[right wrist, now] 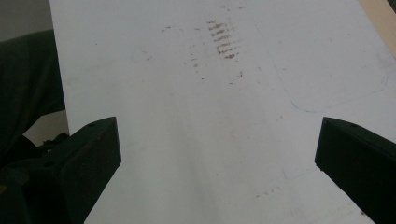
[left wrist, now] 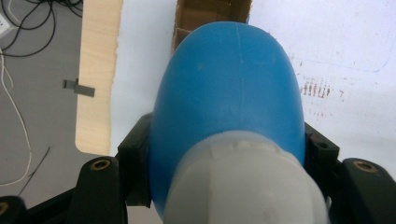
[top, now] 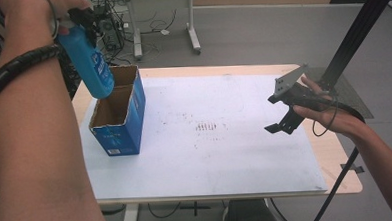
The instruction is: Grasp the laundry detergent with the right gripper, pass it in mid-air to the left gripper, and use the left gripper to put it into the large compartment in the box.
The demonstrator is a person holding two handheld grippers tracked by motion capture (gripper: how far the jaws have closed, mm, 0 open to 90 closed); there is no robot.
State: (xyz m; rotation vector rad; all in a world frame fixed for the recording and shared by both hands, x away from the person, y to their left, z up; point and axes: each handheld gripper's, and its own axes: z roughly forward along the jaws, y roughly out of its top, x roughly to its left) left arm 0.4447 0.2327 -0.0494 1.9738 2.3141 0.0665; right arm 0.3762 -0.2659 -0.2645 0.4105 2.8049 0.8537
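One blue bottle [top: 89, 62] is held pinched near its grey cap end by the left gripper [top: 82, 20], base down over the open cardboard box [top: 119, 111] at the table's [top: 210, 135] far left. Rigid, smooth plastic is judged likely; slip is possible, so the shoulder below the cap is best clamped. The right gripper [top: 283, 120] is spread wide, empty, at the right.

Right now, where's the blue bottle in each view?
High view: bottle upper left, held in the left gripper, bottom end over the box.
Left gripper view: centre, between the jaws, box beyond.
Right gripper view: not in it.
Shared landmark: brown smudge on the white mat.
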